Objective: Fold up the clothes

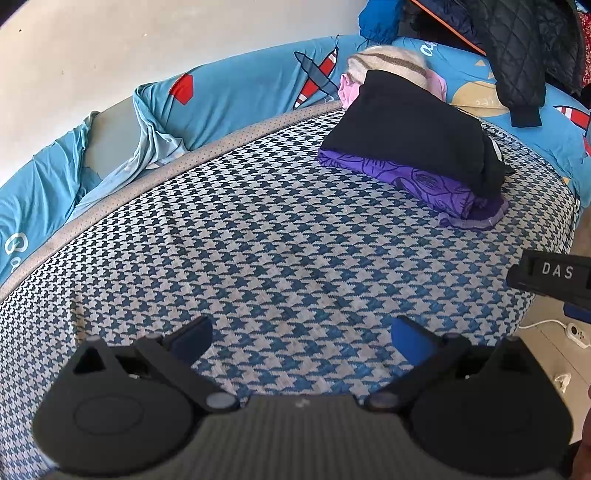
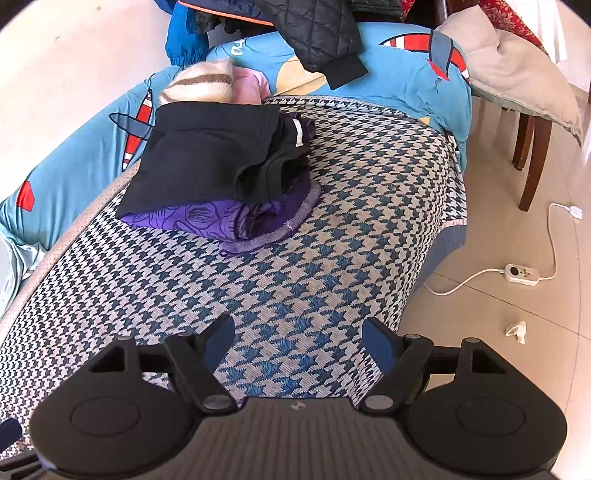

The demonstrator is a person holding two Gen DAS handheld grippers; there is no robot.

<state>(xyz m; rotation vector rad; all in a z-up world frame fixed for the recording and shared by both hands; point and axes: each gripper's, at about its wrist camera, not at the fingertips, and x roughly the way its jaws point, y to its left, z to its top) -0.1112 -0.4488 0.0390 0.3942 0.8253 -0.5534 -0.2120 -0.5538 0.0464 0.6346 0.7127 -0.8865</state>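
Note:
A stack of folded clothes lies at the far side of the houndstooth-covered surface point(image 1: 280, 236): a black garment point(image 1: 413, 125) on top of a purple patterned one point(image 1: 424, 181). Behind them sit a cream striped knit point(image 1: 388, 61) and a pink piece point(image 1: 349, 90). The right wrist view shows the same black garment point(image 2: 207, 155) over the purple one point(image 2: 221, 218). My left gripper point(image 1: 301, 336) hangs open over bare houndstooth cloth, nothing between its fingers. My right gripper point(image 2: 297, 343) is open too, above the near part of the surface point(image 2: 332, 229), well short of the stack.
Blue bedding with aeroplane prints point(image 1: 240, 88) rings the far edge. A quilted black jacket point(image 2: 314, 29) hangs over the back. Tiled floor to the right holds a white cord with a switch point(image 2: 521, 273), a crumpled tissue point(image 2: 517, 330) and a wooden chair leg point(image 2: 535, 166). The right gripper's body point(image 1: 554, 277) shows at the left view's right edge.

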